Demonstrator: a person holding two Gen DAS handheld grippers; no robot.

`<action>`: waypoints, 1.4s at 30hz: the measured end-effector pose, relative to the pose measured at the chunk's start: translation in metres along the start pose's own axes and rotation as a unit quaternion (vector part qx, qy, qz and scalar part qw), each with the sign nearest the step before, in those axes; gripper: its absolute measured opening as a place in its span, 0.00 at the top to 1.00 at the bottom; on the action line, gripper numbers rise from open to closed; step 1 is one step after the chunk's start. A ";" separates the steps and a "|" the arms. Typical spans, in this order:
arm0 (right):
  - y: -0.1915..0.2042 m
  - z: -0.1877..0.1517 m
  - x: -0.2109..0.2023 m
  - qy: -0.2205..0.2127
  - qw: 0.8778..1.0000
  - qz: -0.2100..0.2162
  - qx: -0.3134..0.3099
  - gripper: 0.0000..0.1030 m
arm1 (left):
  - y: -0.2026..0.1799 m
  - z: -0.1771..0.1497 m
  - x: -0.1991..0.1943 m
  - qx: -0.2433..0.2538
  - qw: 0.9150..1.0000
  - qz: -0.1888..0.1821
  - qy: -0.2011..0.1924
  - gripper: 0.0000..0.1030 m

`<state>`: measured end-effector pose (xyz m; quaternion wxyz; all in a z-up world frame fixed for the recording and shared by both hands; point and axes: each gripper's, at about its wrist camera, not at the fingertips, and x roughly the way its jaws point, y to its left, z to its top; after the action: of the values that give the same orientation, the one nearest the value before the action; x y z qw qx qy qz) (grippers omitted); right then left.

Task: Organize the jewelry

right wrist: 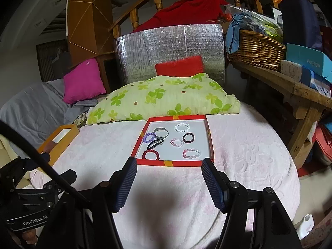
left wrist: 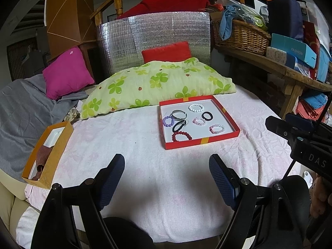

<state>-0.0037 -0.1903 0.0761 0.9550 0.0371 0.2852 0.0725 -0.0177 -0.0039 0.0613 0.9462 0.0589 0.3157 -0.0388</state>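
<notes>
The bed (right wrist: 238, 186) spreads under and ahead of both my jaws, its pale pink blanket giving a flat, soft place for sorting. One red tray (right wrist: 172, 162) sits straight ahead of my right gripper (right wrist: 169, 166), its near rim just past the tips; from my left gripper (left wrist: 167, 161) it lies ahead and to the right. I judge it is placed centrally so either side can reach in. One orange box (left wrist: 49, 161) waits off to the left of my left jaws, likely the destination. Both sets of jaws are spread wide and hold nothing. In the tray I count eight pieces: five beaded bracelets, namely red (right wrist: 150, 154), white (right wrist: 182, 127), purple (right wrist: 149, 137) and two pink (right wrist: 191, 153), one silver bangle (right wrist: 161, 132), one dark ring band (right wrist: 188, 138) and one black loop (right wrist: 155, 143)
</notes>
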 end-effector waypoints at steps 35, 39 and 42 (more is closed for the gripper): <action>0.009 0.037 0.039 -0.017 0.999 -0.015 -0.030 0.34 | 0.012 0.036 0.017 -0.002 1.000 0.005 -0.020 0.19; 0.013 0.039 0.045 -0.018 0.999 -0.015 -0.035 0.34 | 0.013 0.038 0.022 -0.003 1.000 0.005 -0.018 0.19; 0.014 0.040 0.049 -0.017 0.999 -0.013 -0.036 0.33 | 0.014 0.038 0.023 -0.004 1.000 0.005 -0.017 0.19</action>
<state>0.0568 -0.1694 0.0843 0.9612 0.0007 0.2668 0.0697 0.0249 0.0036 0.0790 0.9517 0.0562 0.2997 -0.0342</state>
